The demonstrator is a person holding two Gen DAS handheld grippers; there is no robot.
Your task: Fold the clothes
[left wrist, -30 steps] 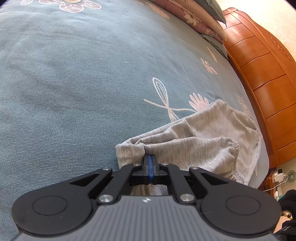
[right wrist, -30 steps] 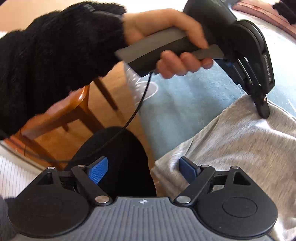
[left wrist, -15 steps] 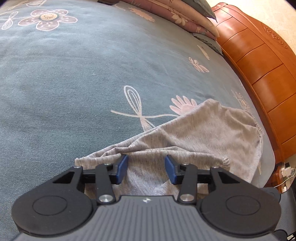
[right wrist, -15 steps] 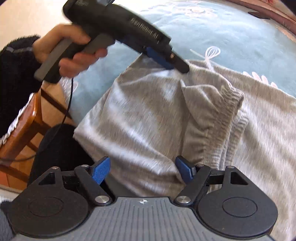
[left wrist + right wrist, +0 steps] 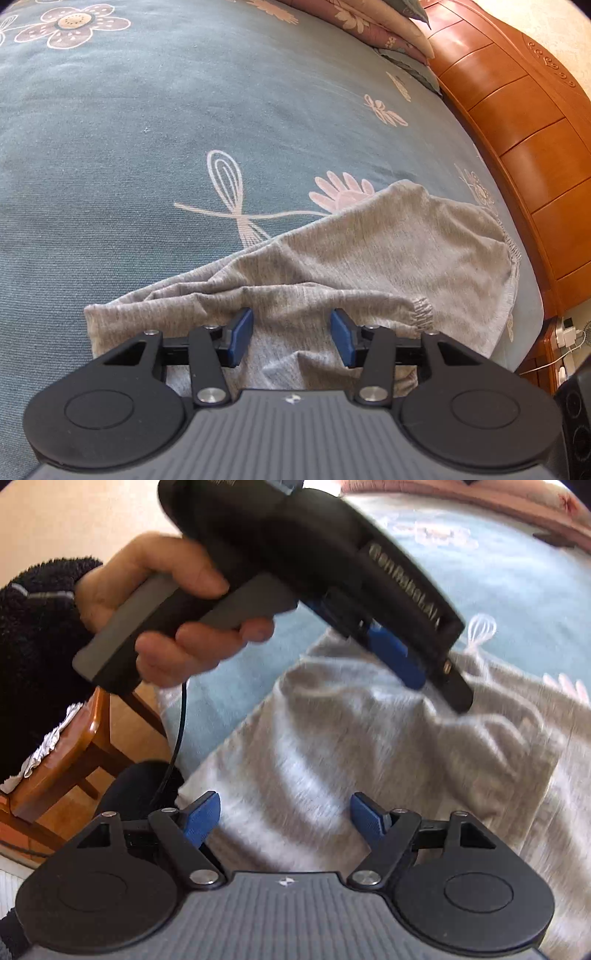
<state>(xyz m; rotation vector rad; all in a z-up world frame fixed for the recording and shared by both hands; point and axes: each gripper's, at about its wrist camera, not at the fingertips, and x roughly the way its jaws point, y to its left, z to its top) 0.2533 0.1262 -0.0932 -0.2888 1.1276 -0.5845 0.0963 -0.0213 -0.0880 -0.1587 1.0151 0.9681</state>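
Grey garment (image 5: pixel 369 266), part-folded, is lying near the edge of the blue floral bedspread (image 5: pixel 147 147); left gripper (image 5: pixel 291 336) and right gripper (image 5: pixel 284 818) are both hovering parted, empty, evidently between grips.

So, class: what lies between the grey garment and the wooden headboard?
In the left wrist view, only a strip of blue floral bedsheet separates the grey garment from the wooden headboard.

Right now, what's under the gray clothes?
The gray clothes lie on a blue-green bed cover with pink flowers and a dragonfly pattern. The dragonfly's tail end and part of a flower slip beneath the cloth; whatever else lies under it is covered.
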